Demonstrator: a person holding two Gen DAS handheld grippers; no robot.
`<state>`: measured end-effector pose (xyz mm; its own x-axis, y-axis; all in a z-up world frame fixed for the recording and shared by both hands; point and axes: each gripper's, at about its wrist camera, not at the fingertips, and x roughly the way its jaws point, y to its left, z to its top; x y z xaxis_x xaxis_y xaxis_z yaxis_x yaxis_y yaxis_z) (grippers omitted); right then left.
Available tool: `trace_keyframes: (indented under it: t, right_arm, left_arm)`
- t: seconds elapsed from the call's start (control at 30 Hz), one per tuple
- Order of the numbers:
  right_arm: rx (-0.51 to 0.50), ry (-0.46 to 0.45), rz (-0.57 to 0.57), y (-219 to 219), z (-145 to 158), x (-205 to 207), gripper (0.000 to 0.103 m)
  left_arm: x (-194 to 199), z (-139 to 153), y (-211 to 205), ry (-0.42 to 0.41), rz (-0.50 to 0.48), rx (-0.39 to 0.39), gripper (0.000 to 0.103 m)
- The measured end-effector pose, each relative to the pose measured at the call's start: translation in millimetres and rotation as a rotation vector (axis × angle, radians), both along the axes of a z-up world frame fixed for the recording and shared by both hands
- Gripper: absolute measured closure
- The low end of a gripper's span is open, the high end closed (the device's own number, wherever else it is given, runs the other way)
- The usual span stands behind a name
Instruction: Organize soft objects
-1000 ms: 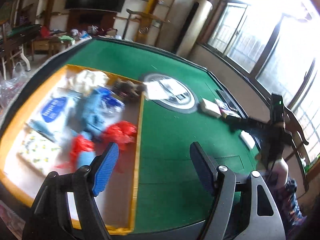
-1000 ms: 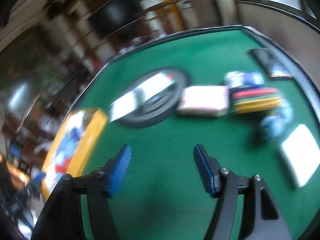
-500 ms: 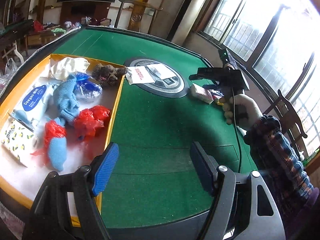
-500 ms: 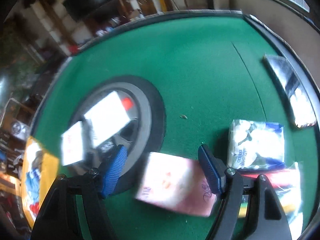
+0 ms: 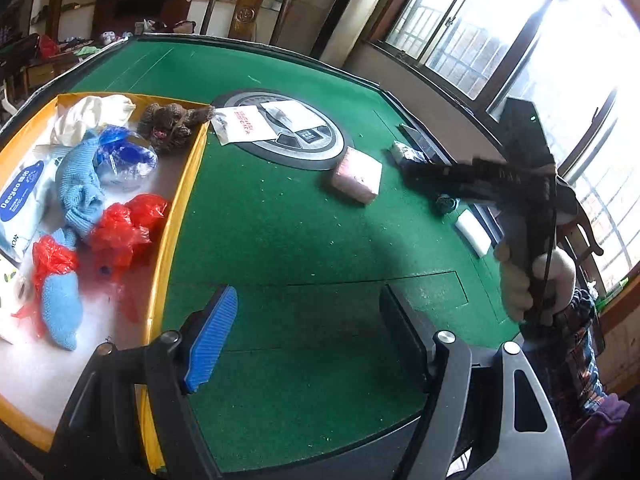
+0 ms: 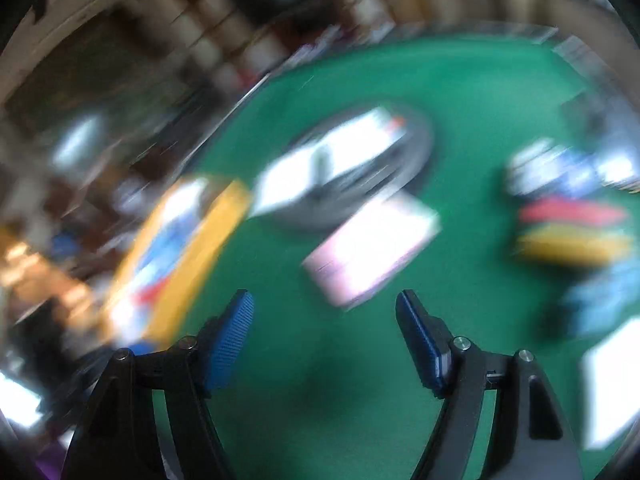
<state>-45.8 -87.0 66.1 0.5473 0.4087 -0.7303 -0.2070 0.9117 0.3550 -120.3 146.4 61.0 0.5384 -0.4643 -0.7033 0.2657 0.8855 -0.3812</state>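
- Over the green felt table [image 5: 280,216], the right gripper [image 6: 324,340] has swung away from the pink packet [image 6: 372,244], which half a second ago lay between its blue pads; its jaws have just been opening and now stand fairly wide with nothing between them, the packet lying ahead of the tips
- The right-wrist view is heavily smeared, so whether the packet itself shifted cannot be told
- The left gripper [image 5: 308,340] hangs near the table's front edge, jaws moderately wide and empty, as a second ago
- My reading: no pick has been made yet, and the pink packet is the likely next thing for the yellow tray [image 5: 180,208]
- The packet is a soft, pillowy rectangle in glossy film, resting on the felt beside the round grey emblem [image 5: 280,136]
- In the tray: blue knitted toys [image 5: 80,192], crinkly red plastic bags [image 5: 120,228], a brown fuzzy toy [image 5: 172,124], white cloth [image 5: 92,112] and a wipes pack [image 5: 20,200]
- Further packets lie at the table's right side, well apart from the tray
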Motion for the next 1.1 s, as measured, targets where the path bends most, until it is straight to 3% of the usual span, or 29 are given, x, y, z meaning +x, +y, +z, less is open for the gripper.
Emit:
trace_keyframes:
  t: [0.07, 0.17, 0.37, 0.5, 0.6, 0.7, 0.9, 1.03, 1.1]
  right_arm:
    - [-0.061, -0.053, -0.181, -35, 12, 7, 0.034]
    - [-0.021, -0.038, -0.337, -81, 11, 27, 0.034]
    - [-0.075, 0.096, -0.443, -110, -14, 95, 0.034]
    - [-0.053, 0.129, -0.46, -111, -26, 119, 0.034]
    - [-0.149, 0.133, -0.414, -96, -29, 131, 0.036]
    - [-0.22, 0.138, -0.315, -58, -31, 130, 0.055]
    - [-0.297, 0.13, -0.103, 6, -32, 67, 0.056]
    - [-0.293, 0.133, 0.019, 19, -33, 2, 0.055]
    - [-0.227, 0.108, 0.028, 16, -31, -7, 0.05]
  left_arm:
    - [0, 2, -1, -0.005, 0.006, -0.01, 0.03]
    - [-2, 4, -2, -0.007, 0.011, -0.008, 0.03]
    - [1, 6, -4, -0.006, 0.019, 0.007, 0.03]
    - [1, 10, -3, -0.007, 0.031, 0.015, 0.03]
    - [3, 12, -5, -0.008, 0.036, 0.03, 0.03]
    - [6, 14, -8, -0.019, 0.033, 0.049, 0.03]
    - [24, 15, -20, -0.006, 0.032, 0.077, 0.03]
    - [38, 14, -33, 0.001, 0.012, 0.106, 0.03]
    - [50, 11, -46, -0.004, -0.003, 0.147, 0.03]
